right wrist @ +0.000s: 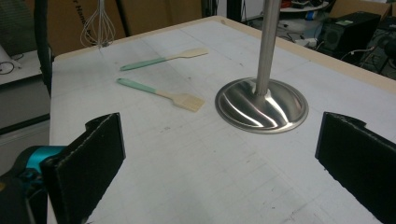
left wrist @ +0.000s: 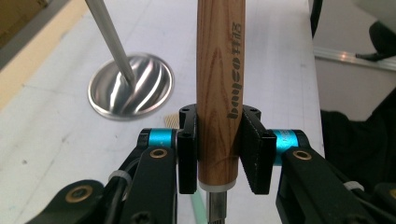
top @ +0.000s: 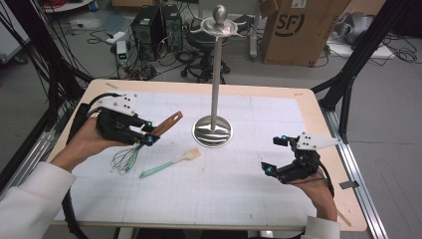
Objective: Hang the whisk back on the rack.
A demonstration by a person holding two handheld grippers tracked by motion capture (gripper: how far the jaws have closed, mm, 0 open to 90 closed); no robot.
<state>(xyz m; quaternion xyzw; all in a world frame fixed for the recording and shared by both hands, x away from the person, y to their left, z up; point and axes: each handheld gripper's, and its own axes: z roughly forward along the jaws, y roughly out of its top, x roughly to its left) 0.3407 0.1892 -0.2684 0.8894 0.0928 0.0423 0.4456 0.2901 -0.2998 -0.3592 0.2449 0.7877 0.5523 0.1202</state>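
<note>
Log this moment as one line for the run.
left tool: shut on whisk handle, lifted | right tool: open, idle | stand: upright

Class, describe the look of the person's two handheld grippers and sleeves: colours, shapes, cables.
Both the left gripper and right gripper are black with blue joints near the tips. Each carries a pale three-cornered plate dotted with holes and trails a black cable. The pads are flat black blocks. Both sleeves are white.

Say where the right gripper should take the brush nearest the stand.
Grip the brush by its green handle from above, right gripper spanning it: it lies flat on the table, handle slim, straight, clear on both sides.
</note>
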